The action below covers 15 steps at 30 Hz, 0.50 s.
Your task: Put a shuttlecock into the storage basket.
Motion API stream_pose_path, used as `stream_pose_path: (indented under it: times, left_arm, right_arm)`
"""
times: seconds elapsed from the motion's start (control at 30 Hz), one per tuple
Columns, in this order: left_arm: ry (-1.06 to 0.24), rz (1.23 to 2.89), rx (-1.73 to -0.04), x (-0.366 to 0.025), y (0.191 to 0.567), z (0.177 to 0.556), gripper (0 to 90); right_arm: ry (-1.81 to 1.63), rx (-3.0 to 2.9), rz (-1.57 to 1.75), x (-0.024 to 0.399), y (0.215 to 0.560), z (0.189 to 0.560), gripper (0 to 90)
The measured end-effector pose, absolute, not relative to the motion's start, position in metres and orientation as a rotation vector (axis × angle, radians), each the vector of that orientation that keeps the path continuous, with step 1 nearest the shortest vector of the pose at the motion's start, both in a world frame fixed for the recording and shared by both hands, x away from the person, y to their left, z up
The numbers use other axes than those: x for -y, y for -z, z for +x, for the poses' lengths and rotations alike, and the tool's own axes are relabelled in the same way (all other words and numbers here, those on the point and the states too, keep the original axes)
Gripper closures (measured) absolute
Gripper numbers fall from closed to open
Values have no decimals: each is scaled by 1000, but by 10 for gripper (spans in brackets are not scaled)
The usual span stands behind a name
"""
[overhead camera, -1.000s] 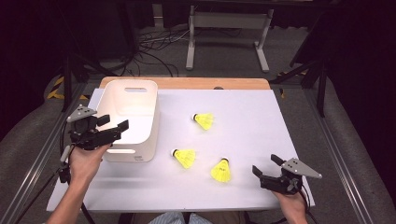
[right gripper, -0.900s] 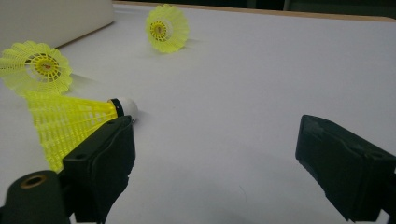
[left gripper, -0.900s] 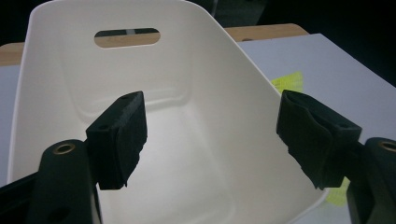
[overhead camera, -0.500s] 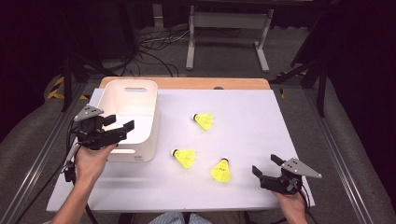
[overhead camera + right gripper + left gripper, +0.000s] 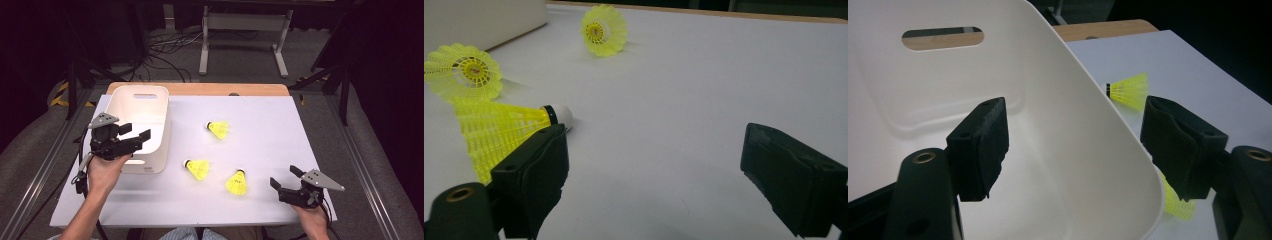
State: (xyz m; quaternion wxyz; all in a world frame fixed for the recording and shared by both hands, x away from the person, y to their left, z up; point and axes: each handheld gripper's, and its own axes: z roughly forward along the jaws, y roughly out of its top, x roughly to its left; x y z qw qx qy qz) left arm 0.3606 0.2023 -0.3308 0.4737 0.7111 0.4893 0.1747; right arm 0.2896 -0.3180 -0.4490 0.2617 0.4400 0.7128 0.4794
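Observation:
Three yellow shuttlecocks lie on the white table: one (image 5: 219, 129) mid-table, one (image 5: 197, 168) near the bin, one (image 5: 236, 182) closest to my right gripper. A white bin (image 5: 159, 150) stands at the left. My left gripper (image 5: 136, 132) is open and straddles the bin's right wall (image 5: 1073, 150), one jaw inside and one outside; the jaws have just been closing a little and do not press on it. My right gripper (image 5: 285, 176) rests open and empty near the front right. The nearest shuttlecock (image 5: 499, 127) lies just beyond its left jaw.
Past the bin's rim lie two shuttlecocks, one far (image 5: 1130, 90) and one low by the right jaw (image 5: 1178, 202). A wooden board edge (image 5: 200, 89) runs along the table's back. Metal rails flank both sides, and a stand with cables is on the floor behind.
My left gripper has shifted right, from beside the bin's front left to over its right wall. The right gripper and the shuttlecocks have not moved.

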Motion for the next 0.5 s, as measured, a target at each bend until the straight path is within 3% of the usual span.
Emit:
stream_pose_path:
  times: [0.5]
  left_arm:
    - [-395, 1764, -1185, -189, 332, 363, 279]
  right_arm:
    - [-1300, -1926, 1192, 318, 449, 290, 124]
